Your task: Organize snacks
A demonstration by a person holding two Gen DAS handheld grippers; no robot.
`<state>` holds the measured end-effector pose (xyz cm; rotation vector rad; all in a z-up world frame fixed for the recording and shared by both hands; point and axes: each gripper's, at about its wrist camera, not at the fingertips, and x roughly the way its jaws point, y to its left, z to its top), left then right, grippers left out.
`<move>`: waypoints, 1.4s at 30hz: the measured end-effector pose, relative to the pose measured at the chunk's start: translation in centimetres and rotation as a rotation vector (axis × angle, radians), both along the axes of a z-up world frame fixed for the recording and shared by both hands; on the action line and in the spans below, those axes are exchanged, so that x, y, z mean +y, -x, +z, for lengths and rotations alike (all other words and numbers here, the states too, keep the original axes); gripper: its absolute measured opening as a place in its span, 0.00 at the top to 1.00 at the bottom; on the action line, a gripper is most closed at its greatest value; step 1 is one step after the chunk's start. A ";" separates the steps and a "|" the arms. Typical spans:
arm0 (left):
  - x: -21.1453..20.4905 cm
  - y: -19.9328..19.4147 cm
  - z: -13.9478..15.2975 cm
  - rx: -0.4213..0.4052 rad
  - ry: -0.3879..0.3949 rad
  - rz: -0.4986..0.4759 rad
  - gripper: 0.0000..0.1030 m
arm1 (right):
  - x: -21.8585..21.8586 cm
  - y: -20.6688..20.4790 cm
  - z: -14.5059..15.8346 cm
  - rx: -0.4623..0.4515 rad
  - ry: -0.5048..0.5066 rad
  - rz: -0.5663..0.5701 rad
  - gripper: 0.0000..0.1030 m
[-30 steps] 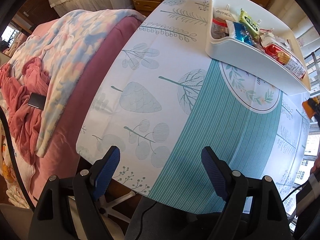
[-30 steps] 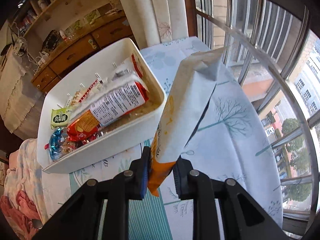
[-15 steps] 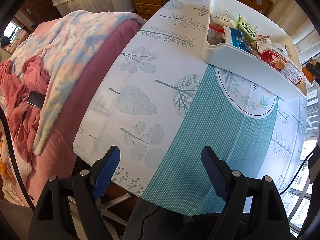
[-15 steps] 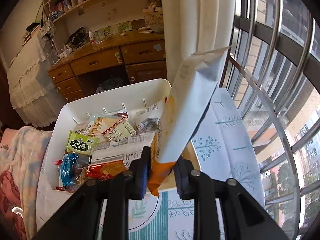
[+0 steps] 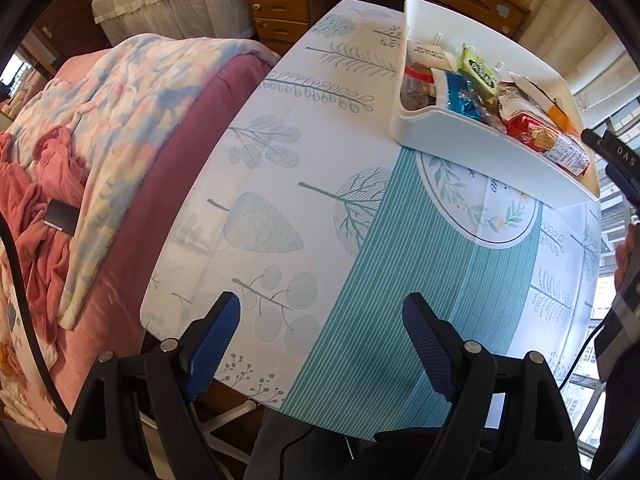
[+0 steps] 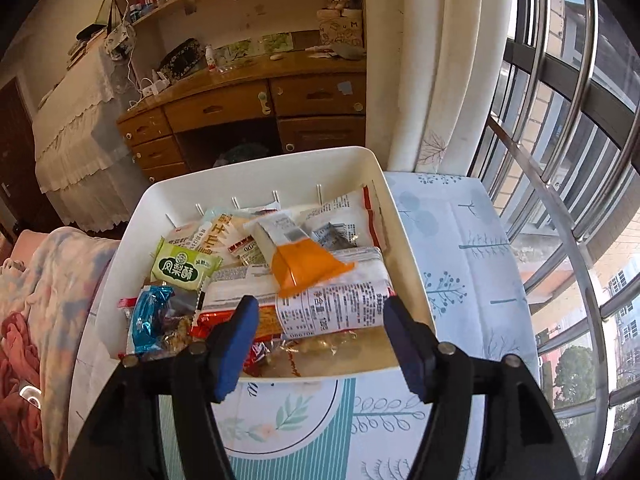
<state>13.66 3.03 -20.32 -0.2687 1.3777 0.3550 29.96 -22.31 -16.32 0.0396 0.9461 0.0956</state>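
Observation:
A white bin on the leaf-print tablecloth holds several snack packets. The orange and white packet lies on top of the pile, apart from any finger. My right gripper hovers over the bin's near rim, jaws opening, nothing pressed between the pads. A green packet and a blue wrapper lie at the bin's left. My left gripper points down over the table's near edge, open and empty. In the left wrist view the right gripper's tip shows at the bin's right end.
A bed with a pink and blue quilt runs along the table's left side. A wooden desk with drawers stands behind the bin. Curtain and window bars close off the right. A sleeve shows at the right edge.
The right gripper swung over the bin and its jaws parted; the orange and white packet left them and now lies on the pile. The left gripper barely moved.

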 end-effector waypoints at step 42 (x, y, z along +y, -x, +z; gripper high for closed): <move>-0.8 4.2 20.9 -0.438 0.077 -0.454 0.02 | 4.6 24.5 18.7 0.064 -0.129 0.155 0.00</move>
